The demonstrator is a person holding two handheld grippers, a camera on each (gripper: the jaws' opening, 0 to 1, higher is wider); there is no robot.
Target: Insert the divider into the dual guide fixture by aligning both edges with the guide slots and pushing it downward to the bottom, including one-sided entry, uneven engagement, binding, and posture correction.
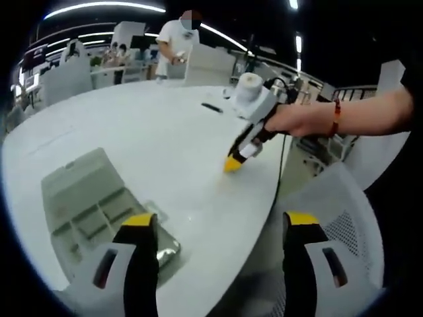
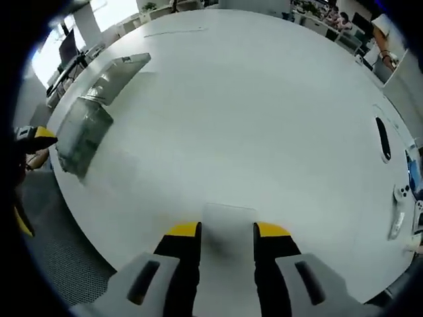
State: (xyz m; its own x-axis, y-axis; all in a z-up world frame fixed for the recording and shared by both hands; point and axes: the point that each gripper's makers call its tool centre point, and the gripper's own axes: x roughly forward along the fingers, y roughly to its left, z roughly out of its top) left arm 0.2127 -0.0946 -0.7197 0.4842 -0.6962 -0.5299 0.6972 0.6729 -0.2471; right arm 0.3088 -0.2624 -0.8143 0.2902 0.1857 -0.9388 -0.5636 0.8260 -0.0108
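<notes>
The right gripper [image 2: 227,231] held its fingers [image 2: 182,246] clenched on the clear divider [image 2: 228,218], low over the white counter [image 2: 264,112], near its closest edge. The grey guide fixture [image 2: 84,132] lay well apart, at the counter's far left edge, with wide bare surface between them. The left gripper [image 1: 221,228] hovered beside the fixture [image 1: 92,205] at the counter's rim, its fingers [image 1: 142,228] spread wide and holding nothing.
</notes>
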